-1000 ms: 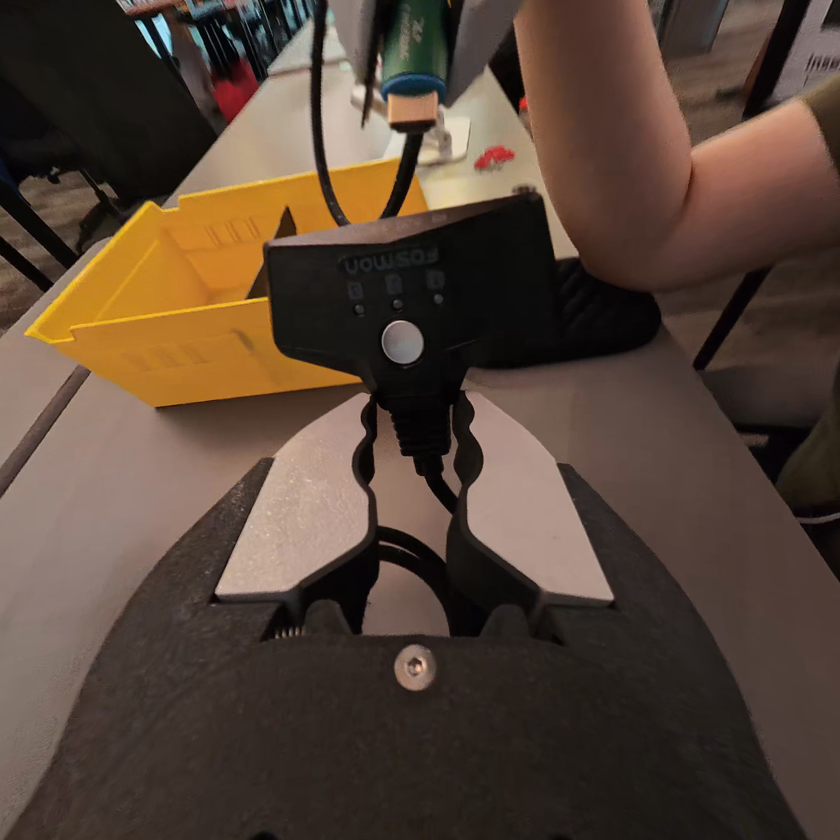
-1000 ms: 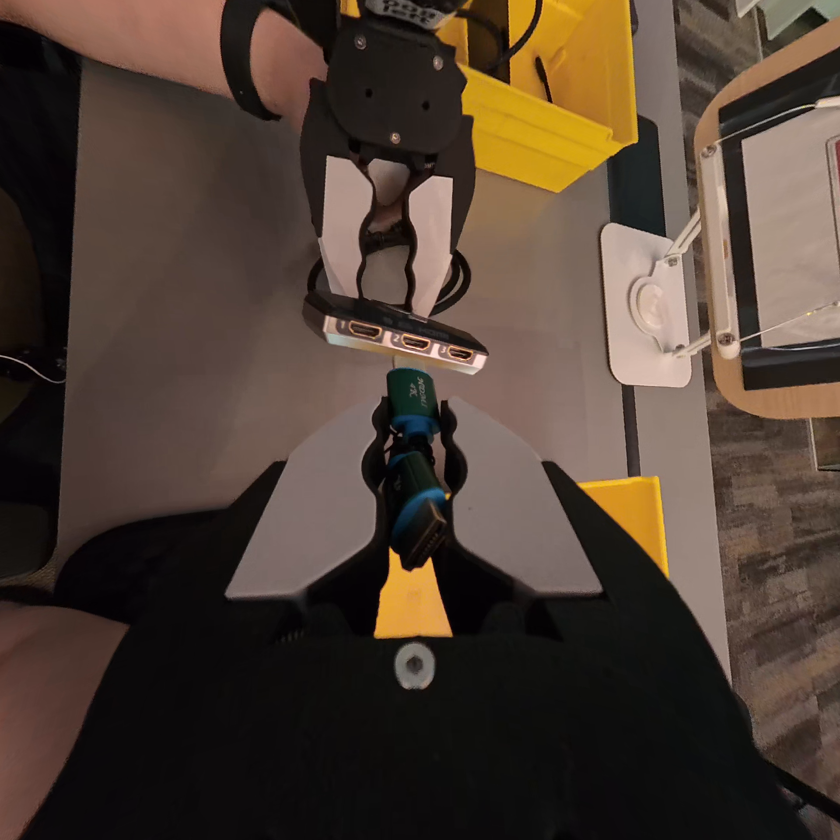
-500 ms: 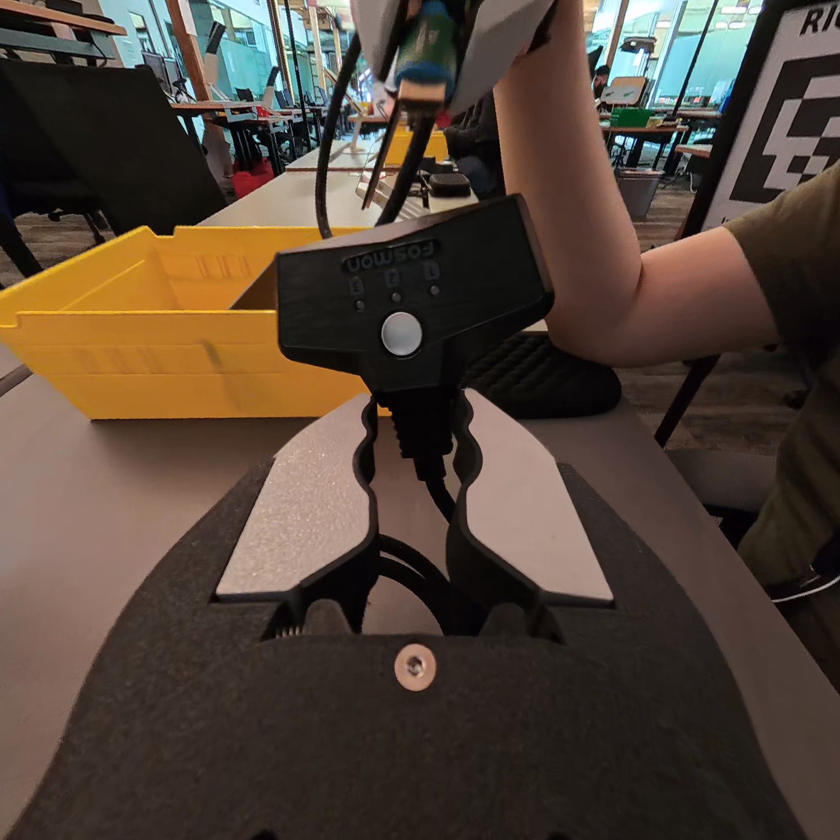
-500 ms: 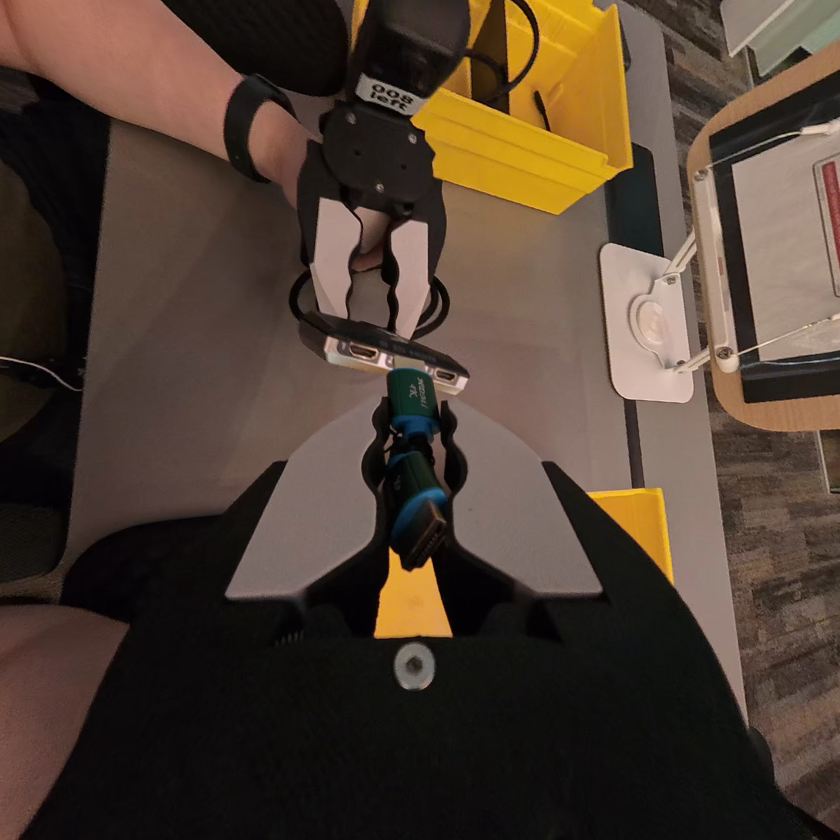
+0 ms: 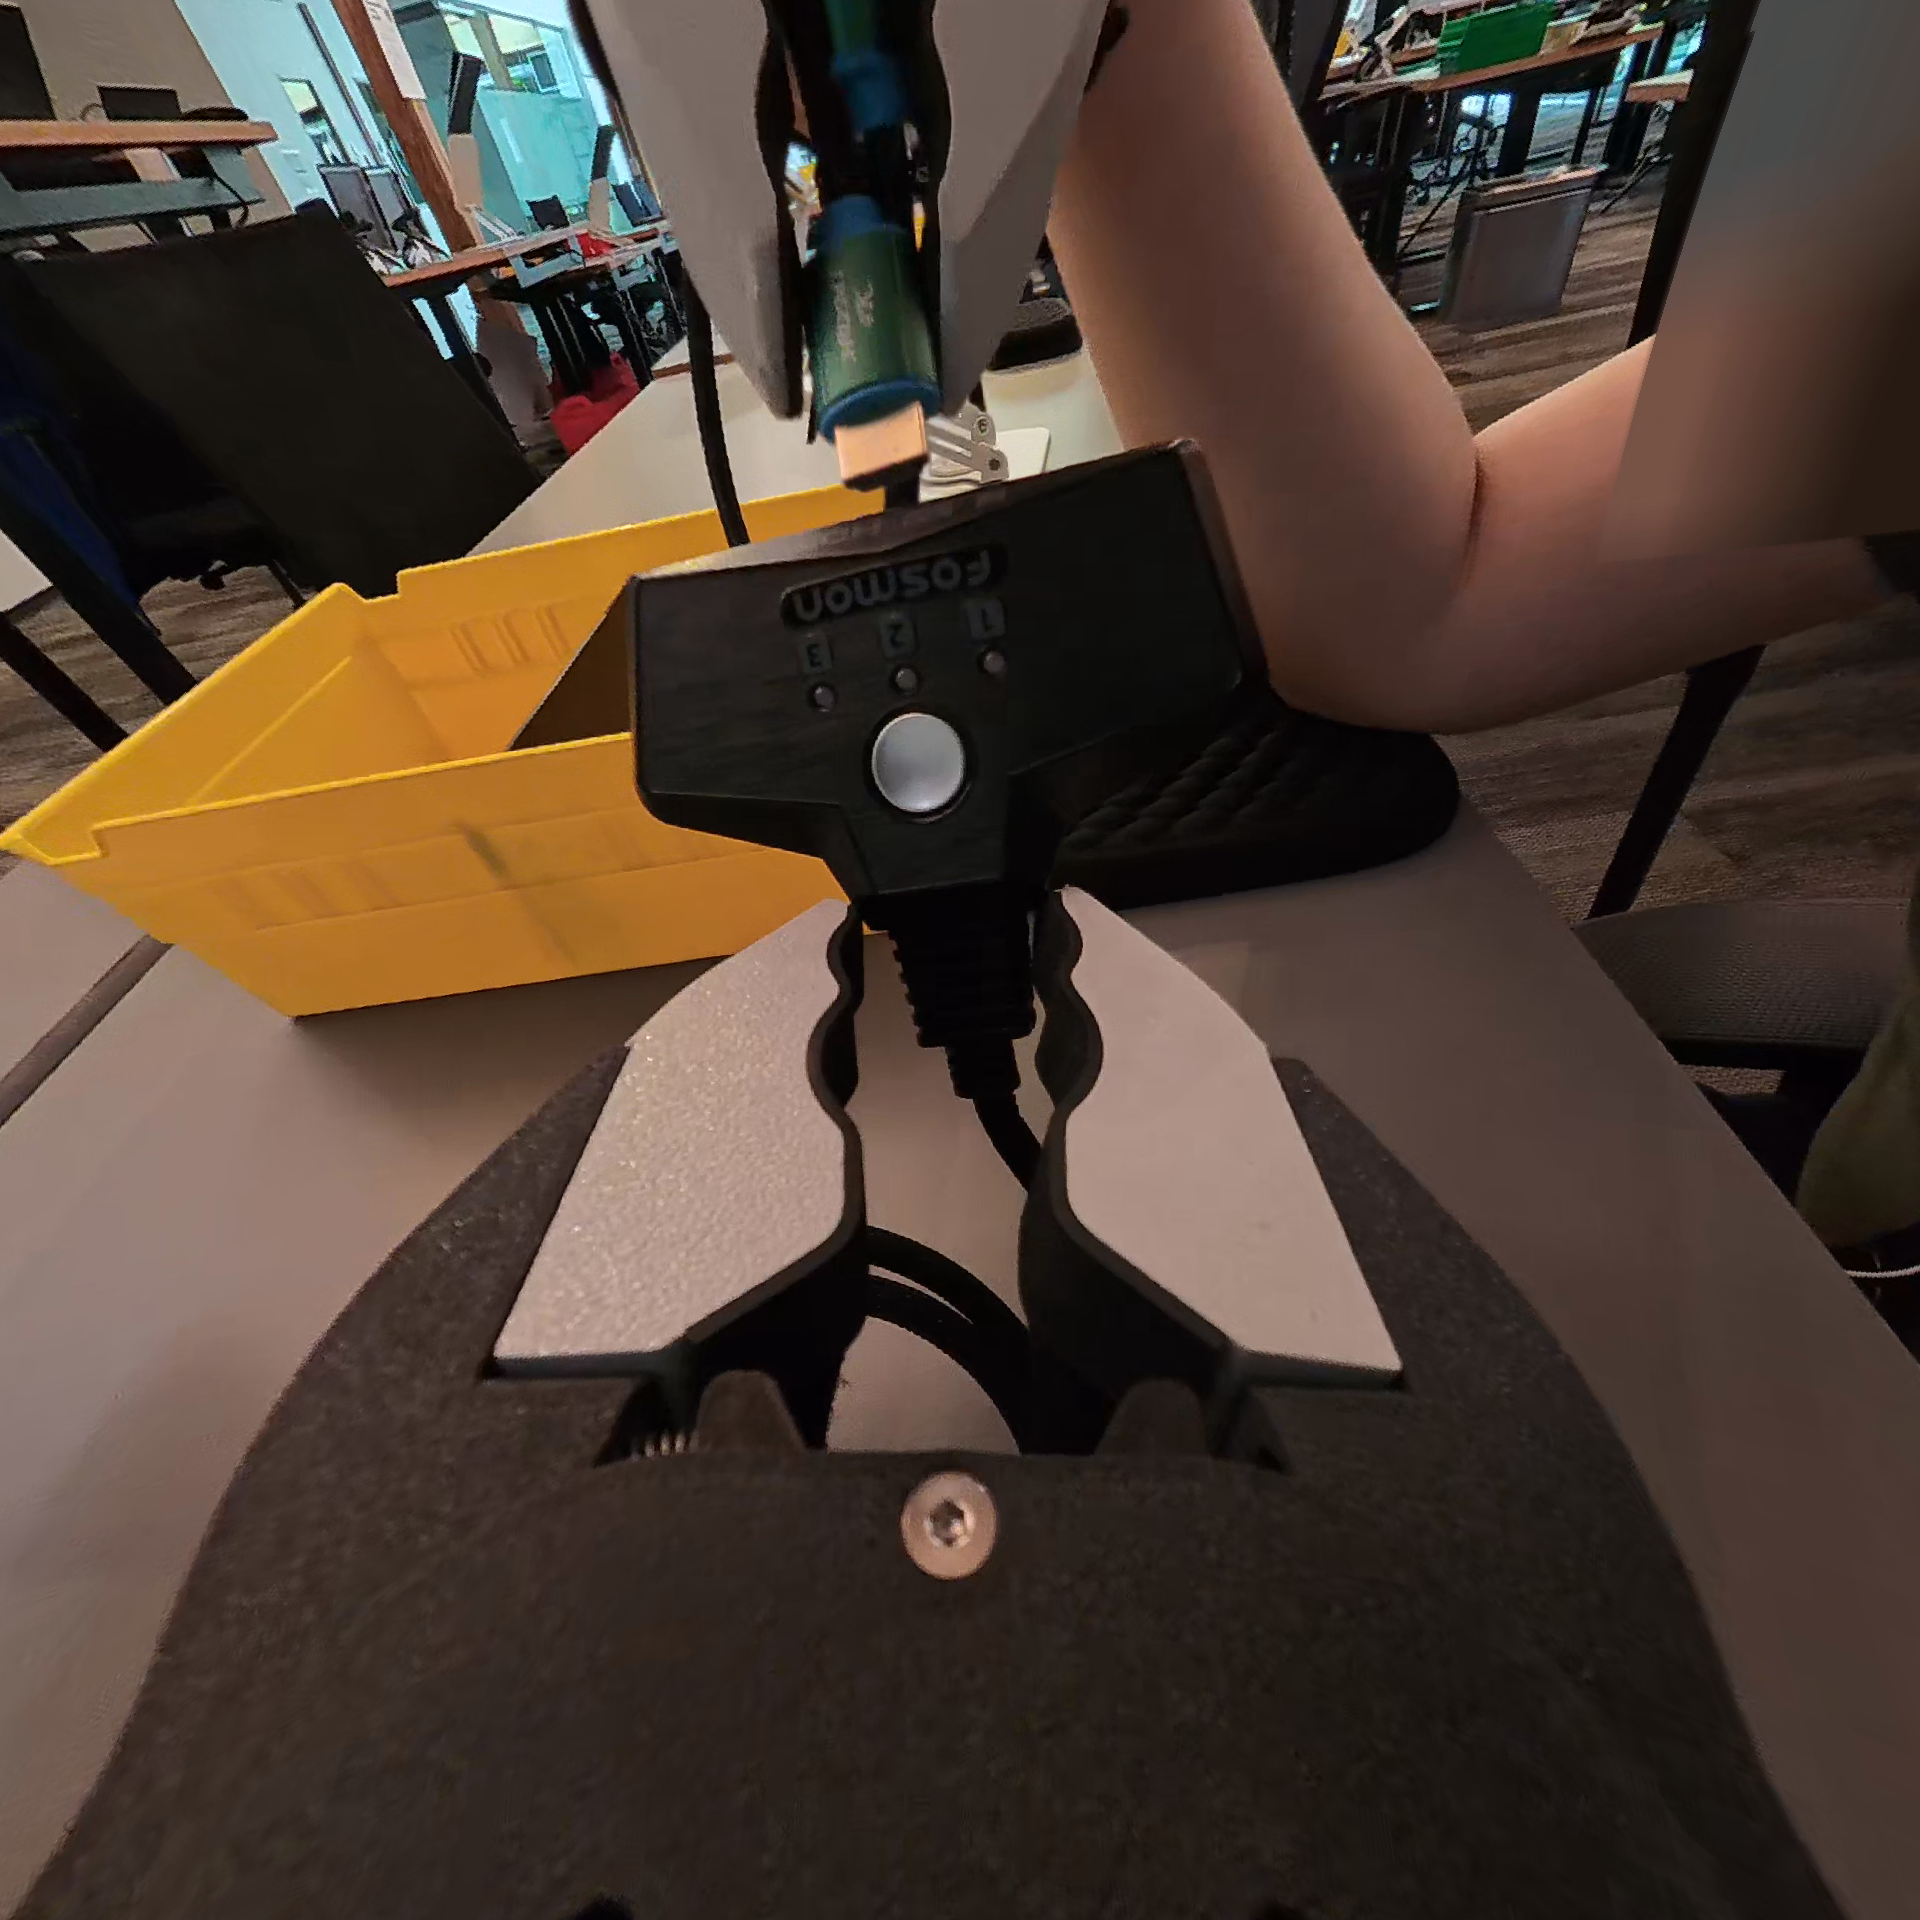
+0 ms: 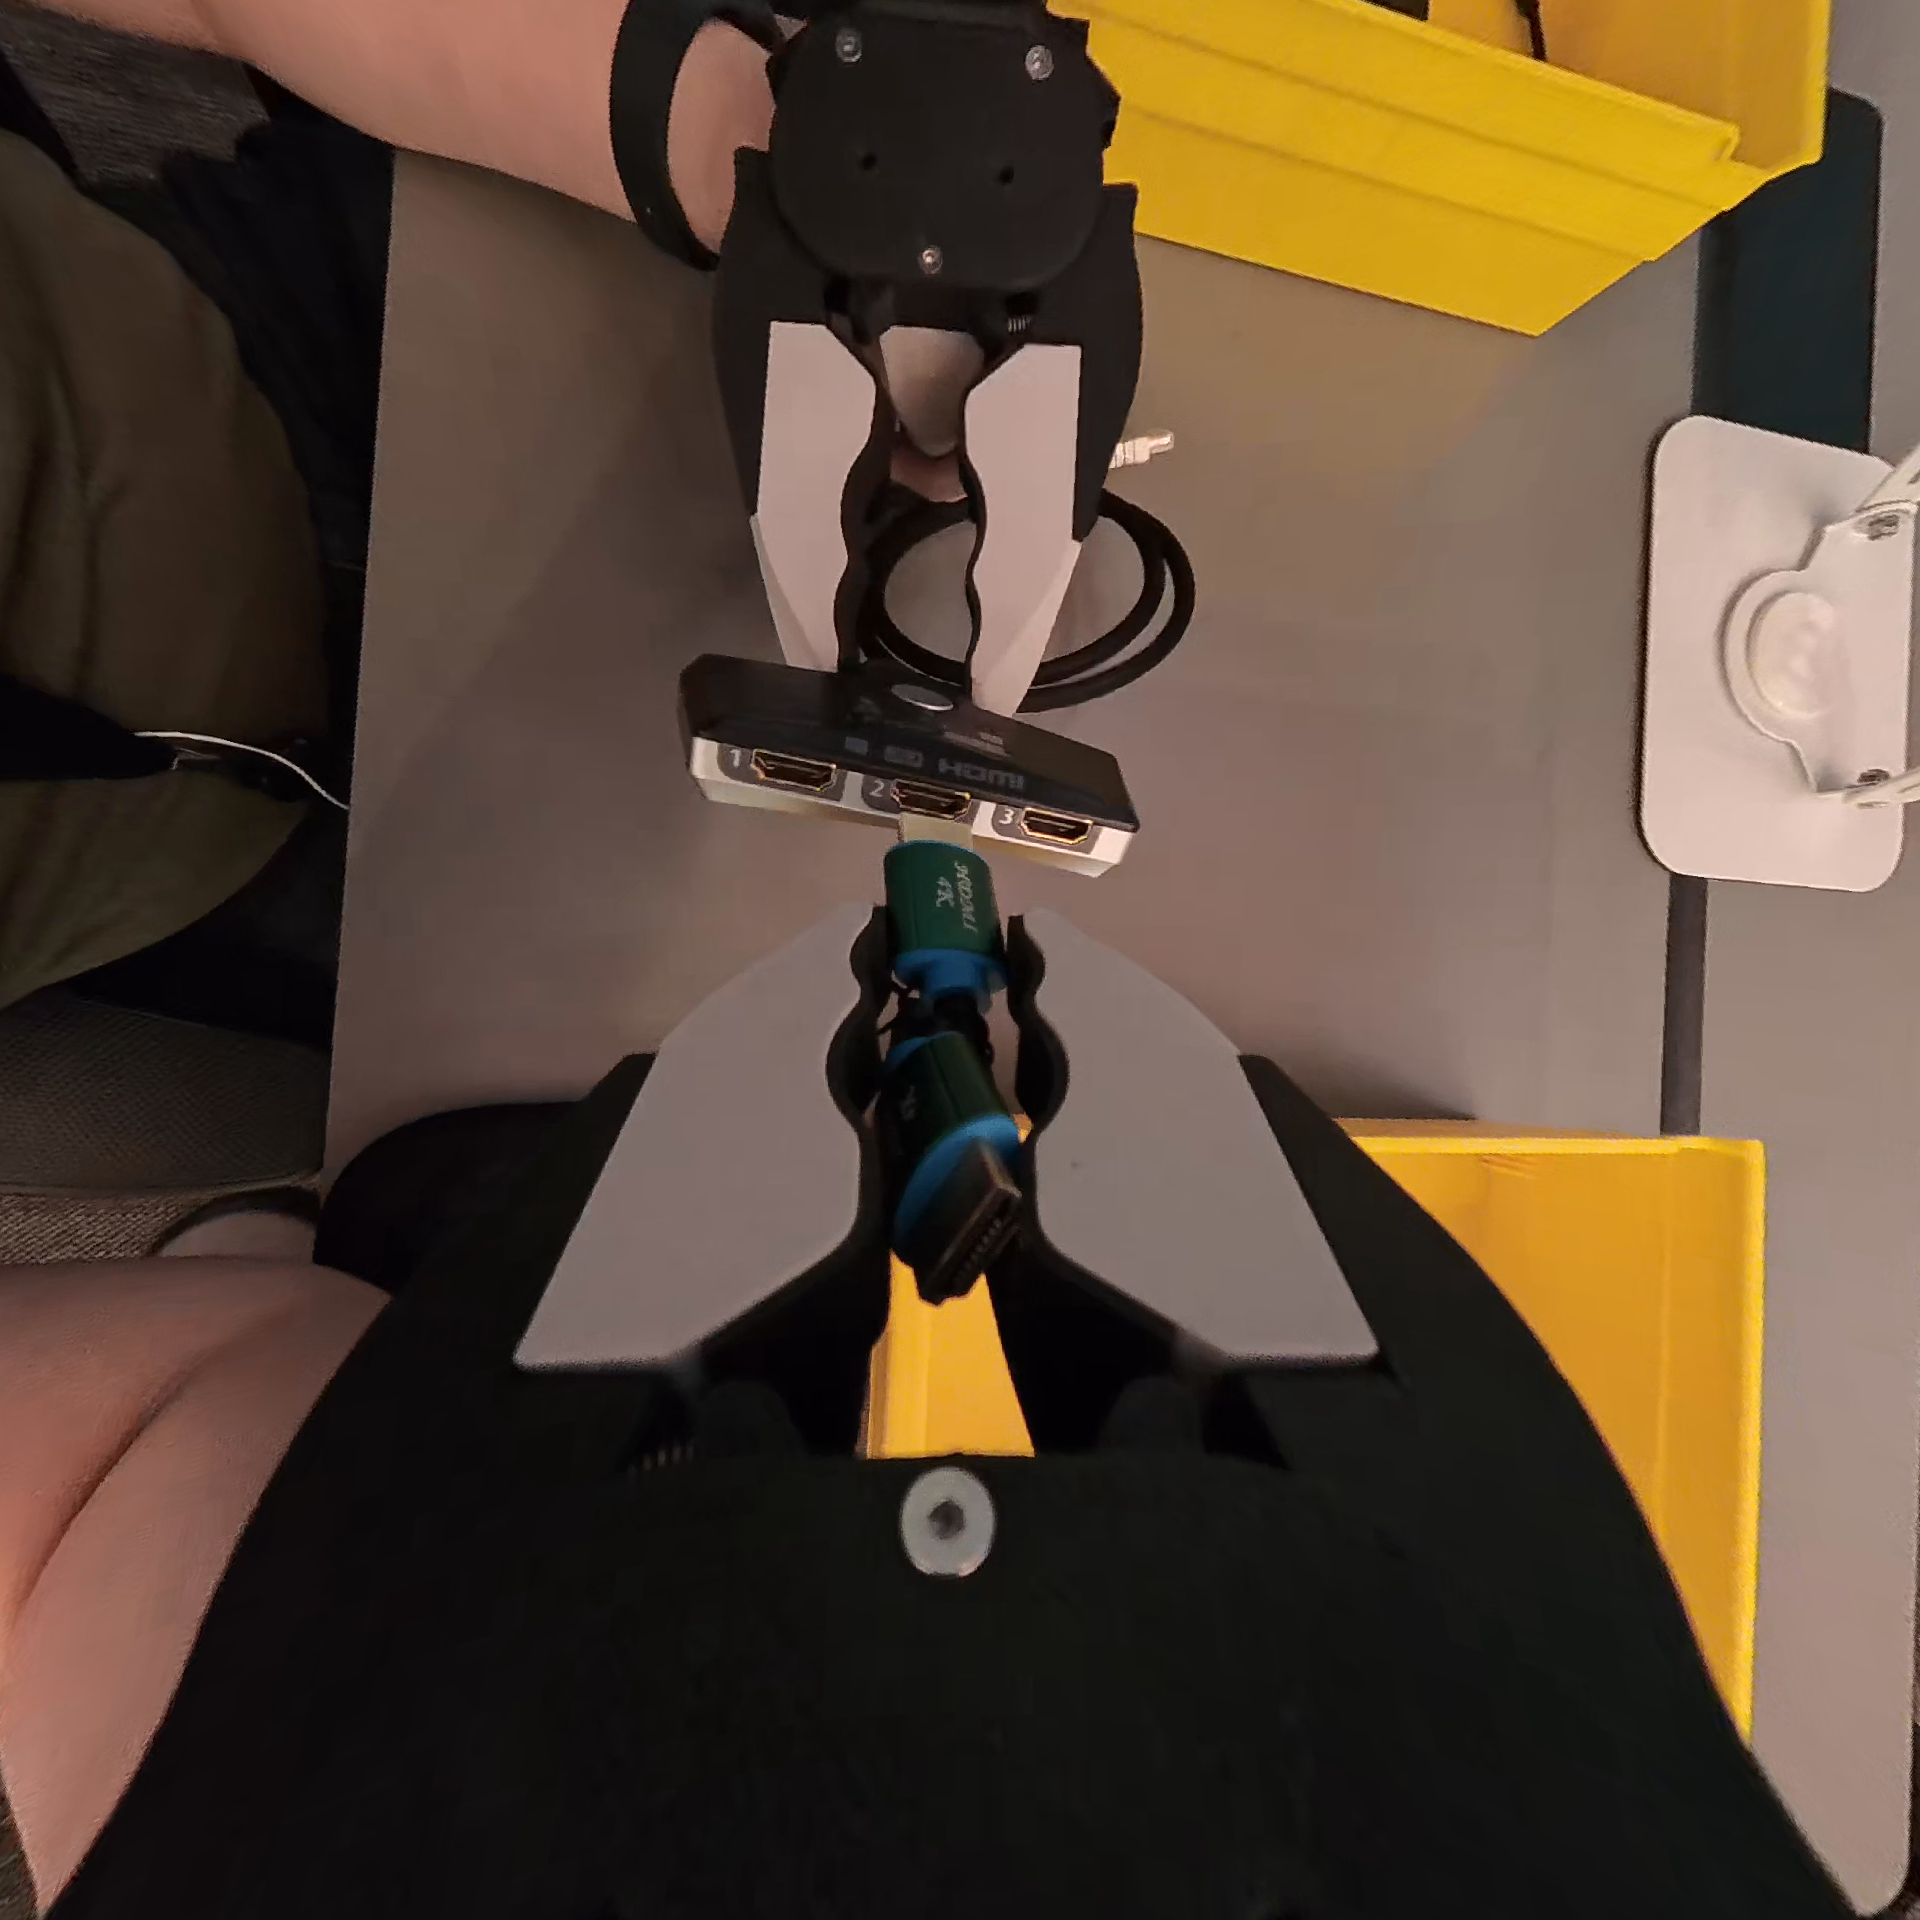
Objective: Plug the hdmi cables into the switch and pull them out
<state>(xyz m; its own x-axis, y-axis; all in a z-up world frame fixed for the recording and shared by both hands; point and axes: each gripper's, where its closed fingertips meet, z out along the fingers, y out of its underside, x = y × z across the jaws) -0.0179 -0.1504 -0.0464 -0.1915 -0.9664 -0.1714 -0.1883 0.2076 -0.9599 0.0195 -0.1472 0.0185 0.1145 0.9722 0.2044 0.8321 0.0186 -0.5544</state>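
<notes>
My left hand-held gripper (image 5: 945, 997) pinches the cable collar of the one switch (image 6: 904, 774), held above the tabletop (image 6: 540, 623). My right hand-held gripper (image 6: 940, 930) clamps one green HDMI plug (image 6: 940, 894), its tip just at the middle of three ports; a second plug (image 6: 951, 1174) dangles between its fingers.

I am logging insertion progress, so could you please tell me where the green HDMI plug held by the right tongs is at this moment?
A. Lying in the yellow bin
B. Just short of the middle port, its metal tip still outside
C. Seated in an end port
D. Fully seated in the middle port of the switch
B: the green HDMI plug in the right tongs has its metal tip showing outside the switch, lined up with the middle port.
</notes>
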